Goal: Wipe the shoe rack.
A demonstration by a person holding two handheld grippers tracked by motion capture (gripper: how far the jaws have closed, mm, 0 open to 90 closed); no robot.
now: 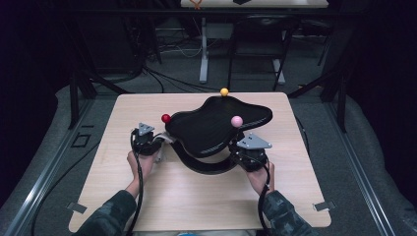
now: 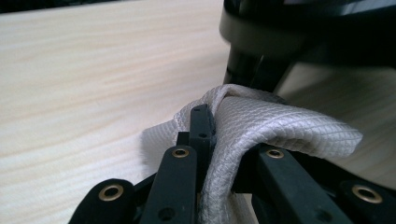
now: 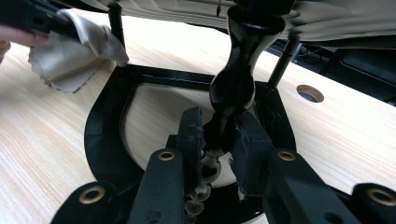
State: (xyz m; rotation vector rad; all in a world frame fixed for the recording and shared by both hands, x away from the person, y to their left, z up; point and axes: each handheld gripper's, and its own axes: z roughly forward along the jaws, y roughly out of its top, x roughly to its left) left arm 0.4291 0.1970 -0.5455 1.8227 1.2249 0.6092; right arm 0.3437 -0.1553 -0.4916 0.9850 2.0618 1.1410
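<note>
On the pale wooden desk (image 1: 196, 191) stands a black stand (image 1: 216, 118) with a wavy top plate carrying a red ball (image 1: 166, 118), a yellow ball (image 1: 224, 91) and a pink ball (image 1: 237, 120). The left gripper (image 2: 208, 135), just beside the stand's left edge, has its fingers pinched tight on a white cloth (image 2: 261, 126) that hangs over them. The right gripper (image 3: 219, 135), at the stand's near right side, has its fingers clamped on the stand's glossy black post (image 3: 238, 70), above the curved base (image 3: 100, 135).
</note>
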